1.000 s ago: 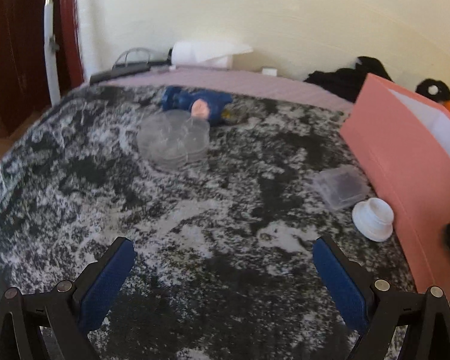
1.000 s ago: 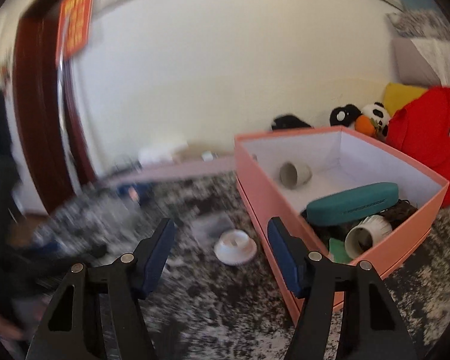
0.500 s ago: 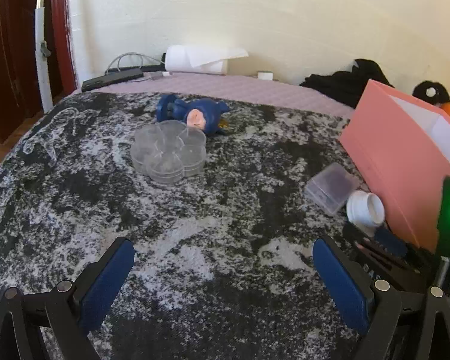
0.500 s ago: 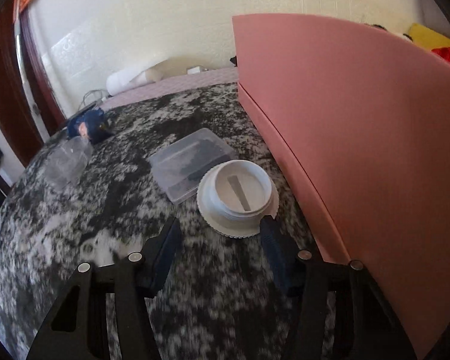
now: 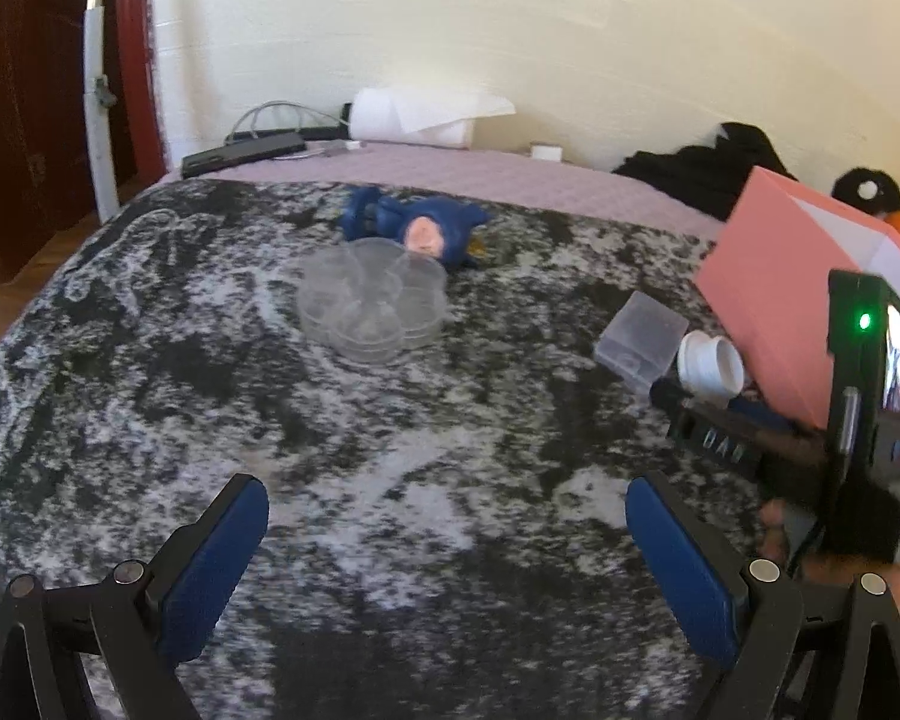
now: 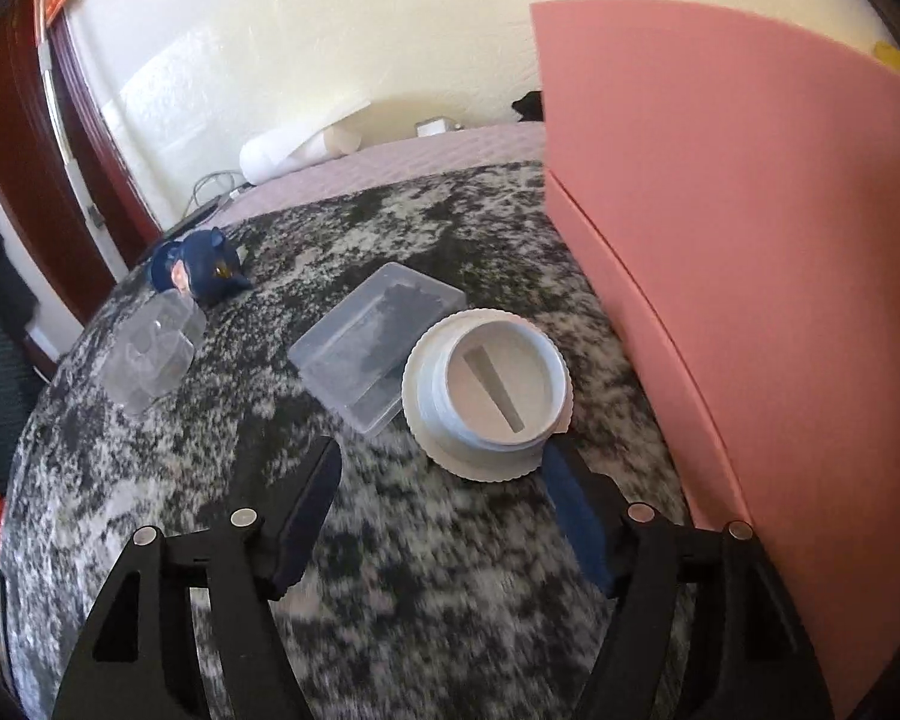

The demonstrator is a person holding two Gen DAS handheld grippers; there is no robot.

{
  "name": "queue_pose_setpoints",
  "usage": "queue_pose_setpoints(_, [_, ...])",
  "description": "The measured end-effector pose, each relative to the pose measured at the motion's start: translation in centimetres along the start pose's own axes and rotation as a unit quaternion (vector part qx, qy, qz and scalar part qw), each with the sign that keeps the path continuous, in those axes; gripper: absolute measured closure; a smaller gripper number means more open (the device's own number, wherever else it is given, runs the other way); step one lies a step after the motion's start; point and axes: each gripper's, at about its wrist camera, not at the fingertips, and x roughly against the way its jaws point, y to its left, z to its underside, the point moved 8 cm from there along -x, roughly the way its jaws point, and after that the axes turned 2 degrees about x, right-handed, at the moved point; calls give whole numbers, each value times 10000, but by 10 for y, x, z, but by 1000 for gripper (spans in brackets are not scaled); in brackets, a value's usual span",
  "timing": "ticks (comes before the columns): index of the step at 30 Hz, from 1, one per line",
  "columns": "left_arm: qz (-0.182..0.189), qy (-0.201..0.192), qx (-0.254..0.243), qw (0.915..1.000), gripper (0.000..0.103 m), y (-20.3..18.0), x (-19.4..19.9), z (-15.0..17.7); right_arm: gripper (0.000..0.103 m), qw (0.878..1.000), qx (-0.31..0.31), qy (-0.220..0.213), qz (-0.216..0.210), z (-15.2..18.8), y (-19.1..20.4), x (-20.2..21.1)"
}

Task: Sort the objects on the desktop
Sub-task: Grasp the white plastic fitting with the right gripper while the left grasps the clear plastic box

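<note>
A white round cap [image 6: 486,396] lies on the mottled black-and-white tablecloth [image 6: 450,570], close to the pink box [image 6: 750,270]. My right gripper [image 6: 438,462] is low over the cloth with its jaws opening. The cap's near rim sits between the fingertips [image 6: 324,468], and the pads do not press on it. A clear flat case [image 6: 378,336] touches the cap's far side. In the left wrist view the right gripper [image 5: 708,408] reaches the cap [image 5: 711,363] from the right. My left gripper [image 5: 447,498] hovers open and empty over the cloth.
A clear flower-shaped container [image 5: 372,309] and a blue doll [image 5: 417,225] lie further back. A paper roll [image 5: 414,117], cables and a black strip [image 5: 240,153] sit at the far edge. Dark cloth [image 5: 702,168] and a plush toy [image 5: 870,198] lie behind the pink box [image 5: 798,300].
The right gripper dropped from above the pink box to the cloth and closed in on the white cap; its jaws narrowed, then widened. The left gripper stayed put.
</note>
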Motion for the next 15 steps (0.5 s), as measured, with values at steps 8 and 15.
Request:
queue_pose_setpoints(8, [-223,41,95,9997,4,29,0,2,0,9991,-266,16,-335,-15,13,-26])
queue_pose_setpoints(15, [-193,-74,315,9993,4,40,11,-5,13,9881,-1194,-356,-899,-28,-6,-28])
